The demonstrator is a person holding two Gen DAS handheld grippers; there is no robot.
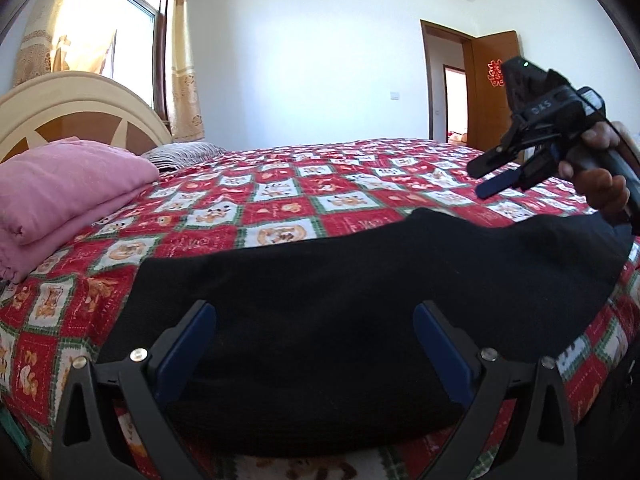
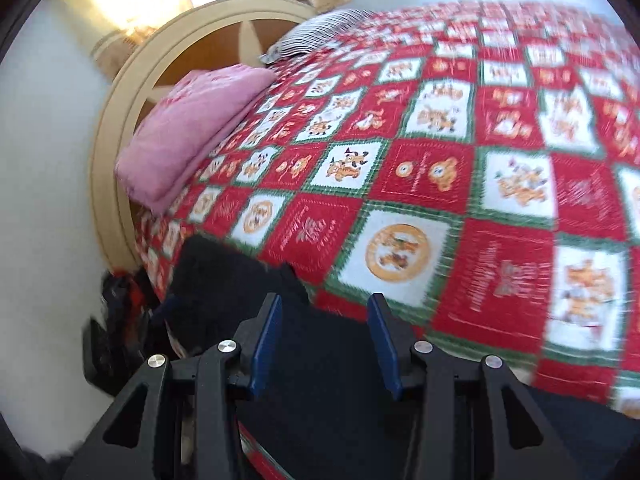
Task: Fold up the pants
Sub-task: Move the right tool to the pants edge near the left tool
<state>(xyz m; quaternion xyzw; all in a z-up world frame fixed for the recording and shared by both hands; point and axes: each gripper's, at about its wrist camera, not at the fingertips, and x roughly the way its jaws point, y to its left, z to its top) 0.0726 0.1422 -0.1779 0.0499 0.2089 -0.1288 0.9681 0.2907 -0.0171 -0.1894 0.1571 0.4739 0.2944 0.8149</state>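
Wide bed [image 1: 280, 184] under a red, white and green patchwork quilt, headboard off to the left, a folded pink blanket [image 1: 60, 196] and a striped pillow [image 1: 180, 154] near that end. Black pants [image 1: 360, 280] spread flat along the near edge of the quilt, already looking doubled into one broad band, long axis running left to right across the left wrist view and so crosswise to the line of the fingers. Left gripper [image 1: 316, 344] low and close over the band's near edge, jaws spread wide, nothing pinched; dark cloth directly ahead and between the two blue pads [image 1: 188, 344], contact not certain. Right gripper [image 1: 496, 176] up in the air above the band's right end, well clear of the cloth, gripped by a bare hand [image 1: 600, 184]; in its own blurred view, right gripper [image 2: 324, 340] with jaws parted about halfway, empty, pants [image 2: 320, 400] lying below and toward the lower left. Left side plainly the nearer to a grasp. Likely next: a pinch at each end of the band and a fold along that left-right axis, one end carried over to the other; right side needing to drop first.
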